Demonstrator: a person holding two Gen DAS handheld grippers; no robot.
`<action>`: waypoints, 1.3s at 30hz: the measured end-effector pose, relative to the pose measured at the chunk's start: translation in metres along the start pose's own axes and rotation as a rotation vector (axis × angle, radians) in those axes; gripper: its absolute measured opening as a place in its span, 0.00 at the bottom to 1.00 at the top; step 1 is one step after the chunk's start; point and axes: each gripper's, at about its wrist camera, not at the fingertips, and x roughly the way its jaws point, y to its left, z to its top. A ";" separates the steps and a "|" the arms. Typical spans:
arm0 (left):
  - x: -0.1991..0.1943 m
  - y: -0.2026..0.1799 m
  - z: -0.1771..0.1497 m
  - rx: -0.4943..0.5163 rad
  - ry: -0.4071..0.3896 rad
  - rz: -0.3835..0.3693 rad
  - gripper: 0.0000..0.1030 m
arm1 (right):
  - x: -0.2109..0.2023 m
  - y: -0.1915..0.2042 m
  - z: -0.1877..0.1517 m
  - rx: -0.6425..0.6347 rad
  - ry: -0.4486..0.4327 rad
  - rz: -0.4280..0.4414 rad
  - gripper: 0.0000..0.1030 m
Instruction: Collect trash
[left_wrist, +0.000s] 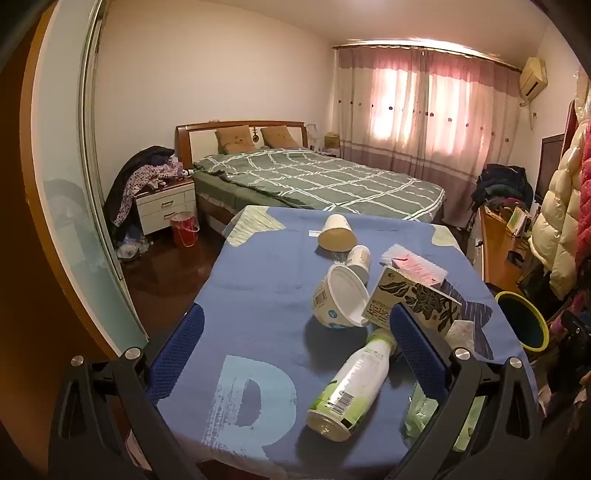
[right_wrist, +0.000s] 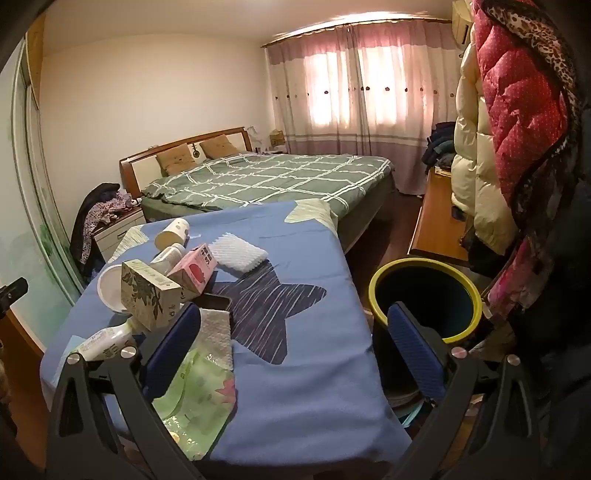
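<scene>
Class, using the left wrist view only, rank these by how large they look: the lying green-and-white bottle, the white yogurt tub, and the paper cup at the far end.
1. Bottle, nearest the camera, which inflates it.
2. Yogurt tub.
3. Paper cup, farthest, so true size is unsure.

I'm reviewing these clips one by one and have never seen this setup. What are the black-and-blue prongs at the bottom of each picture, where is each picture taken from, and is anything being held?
There is no robot here. A person holds a two-finger gripper in each hand, and a fisheye camera on each looks forward along its blue-padded fingers. One picture is from the left gripper, the other from the right gripper. Both are open and hold nothing.

Below them a table covered with a blue cloth carries trash: a white and green plastic bottle lying on its side, a tipped white plastic tub, a flower-printed carton, a pink carton, a paper cup on its side, a white foam pad and a green wrapper. A yellow-rimmed dark bin stands beside the table.
</scene>
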 end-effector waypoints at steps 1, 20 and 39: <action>0.001 0.000 0.000 -0.003 0.004 -0.001 0.96 | 0.000 0.000 0.000 -0.001 -0.002 -0.003 0.94; 0.000 -0.004 -0.001 0.003 0.005 -0.004 0.96 | 0.012 0.003 -0.002 -0.001 0.014 0.000 0.94; 0.004 -0.006 -0.003 -0.002 0.017 -0.013 0.96 | 0.015 0.004 -0.006 0.006 0.024 0.001 0.94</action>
